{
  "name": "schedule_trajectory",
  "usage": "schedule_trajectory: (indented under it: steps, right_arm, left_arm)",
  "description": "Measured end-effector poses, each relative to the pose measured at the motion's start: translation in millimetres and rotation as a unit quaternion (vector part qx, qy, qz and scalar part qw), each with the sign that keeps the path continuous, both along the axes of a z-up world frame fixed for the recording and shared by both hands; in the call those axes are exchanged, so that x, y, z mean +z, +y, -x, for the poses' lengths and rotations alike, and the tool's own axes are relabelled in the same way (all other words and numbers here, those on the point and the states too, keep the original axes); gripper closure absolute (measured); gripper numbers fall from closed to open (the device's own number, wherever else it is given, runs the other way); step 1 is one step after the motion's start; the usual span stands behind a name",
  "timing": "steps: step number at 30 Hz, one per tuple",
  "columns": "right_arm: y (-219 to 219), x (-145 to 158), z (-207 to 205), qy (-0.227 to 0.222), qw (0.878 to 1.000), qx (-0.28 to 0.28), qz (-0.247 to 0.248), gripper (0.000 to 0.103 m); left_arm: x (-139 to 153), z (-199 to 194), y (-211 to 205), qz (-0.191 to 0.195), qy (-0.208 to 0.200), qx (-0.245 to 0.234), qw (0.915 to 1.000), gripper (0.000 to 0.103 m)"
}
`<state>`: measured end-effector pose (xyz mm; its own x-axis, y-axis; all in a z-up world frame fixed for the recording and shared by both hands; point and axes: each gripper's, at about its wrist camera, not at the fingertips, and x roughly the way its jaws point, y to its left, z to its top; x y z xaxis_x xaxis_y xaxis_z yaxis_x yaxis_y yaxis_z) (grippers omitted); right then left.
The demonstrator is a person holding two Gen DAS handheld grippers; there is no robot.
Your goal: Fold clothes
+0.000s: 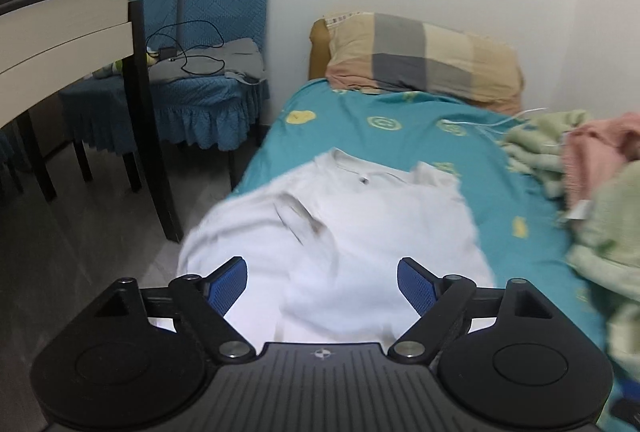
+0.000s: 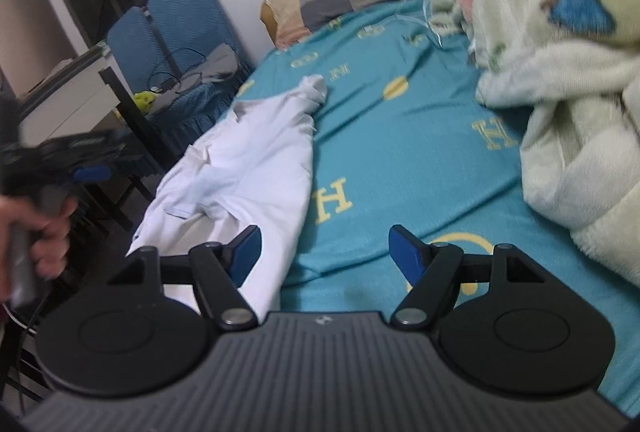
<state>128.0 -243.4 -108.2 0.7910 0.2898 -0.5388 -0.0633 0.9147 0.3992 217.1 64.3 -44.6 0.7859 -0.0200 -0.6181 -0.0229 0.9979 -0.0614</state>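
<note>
The white shirt [image 1: 360,232] lies rumpled just ahead of the left tool [image 1: 322,282], its left part spilling over the bed [image 1: 400,128] edge toward the floor; both this and the right tool [image 2: 324,252] stand spread wide, pinching nothing. Bare teal sheet lies ahead of the right tool. A green blanket [image 2: 560,92] crowds its right, a pillow [image 1: 424,56] lies far ahead, and chairs [image 1: 208,32] stand left.

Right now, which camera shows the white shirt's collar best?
The left wrist view: the white shirt faces it, with the collar at the far end, slightly blurred. The right wrist view shows the shirt side-on, bunched along the bed's edge, collar not distinguishable.
</note>
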Motion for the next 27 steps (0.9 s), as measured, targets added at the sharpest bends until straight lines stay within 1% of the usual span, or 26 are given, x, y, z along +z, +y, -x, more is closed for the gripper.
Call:
schedule_trajectory:
  steps: [2, 4, 7, 9, 11, 15, 16, 22, 27]
  right_arm:
    - [4, 7, 6, -0.014, 1.0, 0.004, 0.008, 0.03]
    - [7, 12, 12, -0.024, 1.0, 0.008, 0.016, 0.03]
    - [11, 19, 22, -0.037, 0.999, 0.011, 0.019, 0.03]
    - [13, 23, 27, -0.042, 0.999, 0.011, 0.021, 0.03]
    - [16, 26, 32, -0.046, 0.999, 0.014, 0.024, 0.03]
    - [24, 30, 38, -0.054, 0.998, 0.022, 0.033, 0.03]
    - [25, 31, 39, -0.055, 0.998, 0.022, 0.035, 0.031]
    - [27, 31, 42, -0.058, 0.997, 0.014, 0.042, 0.03]
    - [28, 29, 45, -0.058, 0.997, 0.009, 0.049, 0.03]
  left_arm:
    - [8, 35, -8, 0.004, 0.0, -0.007, 1.0, 0.016]
    - [12, 66, -19, -0.008, 0.004, -0.021, 0.9997, 0.015]
    - [12, 107, -33, -0.01, 0.009, -0.035, 0.9993, 0.011]
    - [7, 132, -42, -0.005, 0.009, -0.046, 0.9989, 0.005]
    - [2, 151, -49, 0.0, 0.01, -0.057, 0.9983, 0.001]
    - [-6, 165, -56, 0.012, 0.008, -0.076, 0.997, 0.0]
    - [-8, 166, -57, 0.009, 0.006, -0.075, 0.9971, 0.0]
    - [-11, 154, -50, 0.013, 0.007, -0.068, 0.9976, 0.0]
    - [-7, 149, -46, 0.013, 0.002, -0.073, 0.9972, 0.0]
